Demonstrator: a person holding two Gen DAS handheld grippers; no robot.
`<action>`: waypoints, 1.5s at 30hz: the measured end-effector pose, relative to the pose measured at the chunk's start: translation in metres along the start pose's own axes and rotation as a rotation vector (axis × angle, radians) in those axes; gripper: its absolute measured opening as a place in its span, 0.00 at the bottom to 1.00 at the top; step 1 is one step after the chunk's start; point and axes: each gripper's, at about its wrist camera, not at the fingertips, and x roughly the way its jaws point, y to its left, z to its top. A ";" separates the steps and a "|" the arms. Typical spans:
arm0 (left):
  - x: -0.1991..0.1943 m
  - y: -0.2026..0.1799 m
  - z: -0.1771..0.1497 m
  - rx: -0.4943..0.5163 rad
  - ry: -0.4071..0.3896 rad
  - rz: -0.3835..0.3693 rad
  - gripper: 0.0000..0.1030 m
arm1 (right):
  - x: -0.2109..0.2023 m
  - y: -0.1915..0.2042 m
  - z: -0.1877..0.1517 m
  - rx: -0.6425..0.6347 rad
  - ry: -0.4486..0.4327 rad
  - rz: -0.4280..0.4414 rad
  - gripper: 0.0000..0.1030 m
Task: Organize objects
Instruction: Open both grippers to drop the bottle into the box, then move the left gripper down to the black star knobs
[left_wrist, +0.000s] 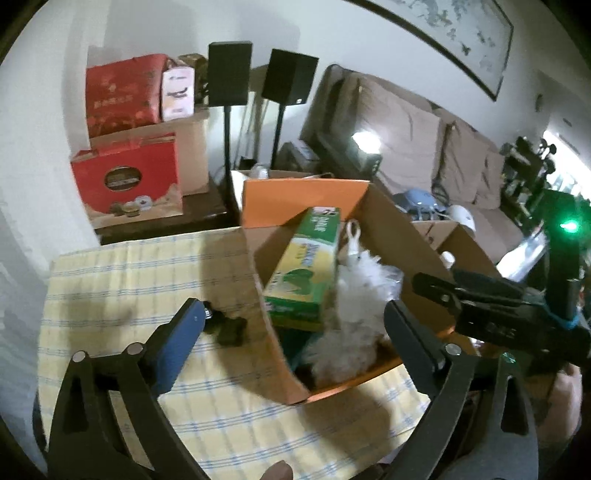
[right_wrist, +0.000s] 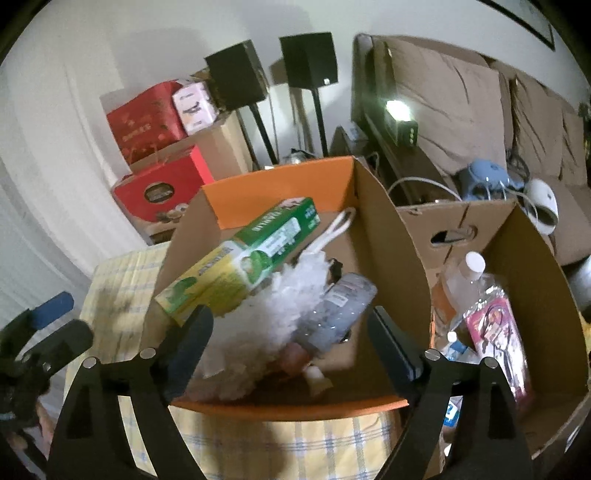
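An orange-edged cardboard box (left_wrist: 258, 258) (right_wrist: 388, 236) stands on the yellow checked tablecloth (left_wrist: 129, 280). It holds a green and yellow carton (left_wrist: 306, 273) (right_wrist: 236, 262), a white fluffy duster (left_wrist: 354, 306) (right_wrist: 273, 317) and a grey bottle (right_wrist: 340, 306). A small black dumbbell-shaped object (left_wrist: 225, 325) lies on the cloth left of the box. My left gripper (left_wrist: 295, 328) is open and empty, its fingers astride the box's near left wall. My right gripper (right_wrist: 291, 332) is open and empty above the box's front; it also shows in the left wrist view (left_wrist: 436, 291).
A second cardboard box (right_wrist: 517, 266) to the right holds a clear bottle (right_wrist: 461, 280) and a pink packet (right_wrist: 495, 332). Red gift boxes (left_wrist: 129, 177) and two black speakers on stands (left_wrist: 229, 74) stand behind. A sofa (left_wrist: 424, 147) runs along the right.
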 end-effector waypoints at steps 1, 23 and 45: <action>0.000 0.002 -0.001 -0.003 -0.001 0.010 1.00 | -0.002 0.005 -0.001 -0.016 -0.007 -0.005 0.87; -0.018 0.094 -0.027 -0.073 0.019 0.117 1.00 | -0.031 0.100 -0.004 -0.201 -0.086 0.090 1.00; 0.087 0.120 -0.048 -0.252 0.225 -0.058 0.62 | -0.024 0.098 -0.006 -0.135 -0.055 0.180 1.00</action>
